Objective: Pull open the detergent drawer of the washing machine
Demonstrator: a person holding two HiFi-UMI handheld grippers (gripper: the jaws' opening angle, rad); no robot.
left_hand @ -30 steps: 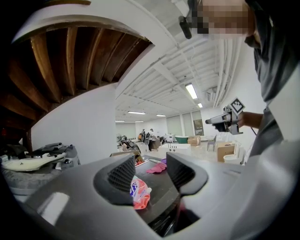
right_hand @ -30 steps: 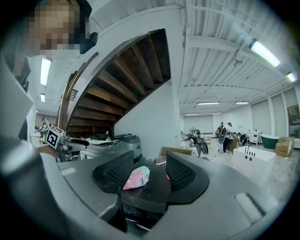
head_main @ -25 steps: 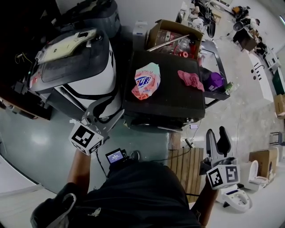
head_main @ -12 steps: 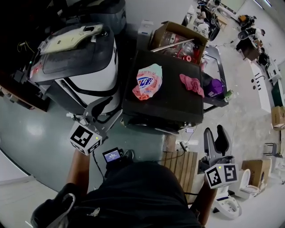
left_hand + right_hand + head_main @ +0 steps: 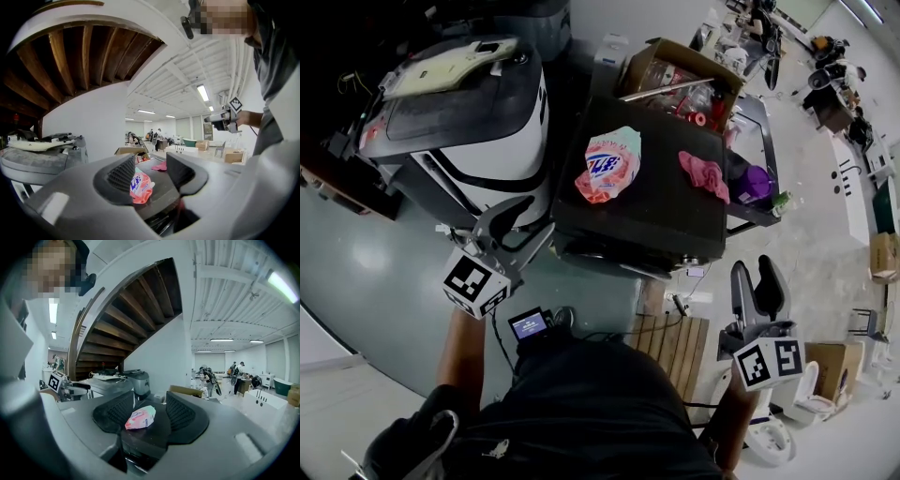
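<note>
Head view: dark-topped washing machine (image 5: 661, 225) ahead, detergent pouch (image 5: 609, 167) on top; drawer presumably on its front, unseen.
Left gripper view: left gripper (image 5: 151, 171) jaws slightly apart, empty.
Right gripper view: right gripper (image 5: 150, 411) jaws likewise.
Drawer: probably stiff, light plastic; hook its front lip.

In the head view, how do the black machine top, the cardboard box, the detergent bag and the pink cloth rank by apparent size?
1. black machine top
2. cardboard box
3. detergent bag
4. pink cloth, only somewhat smaller than the bag
</note>
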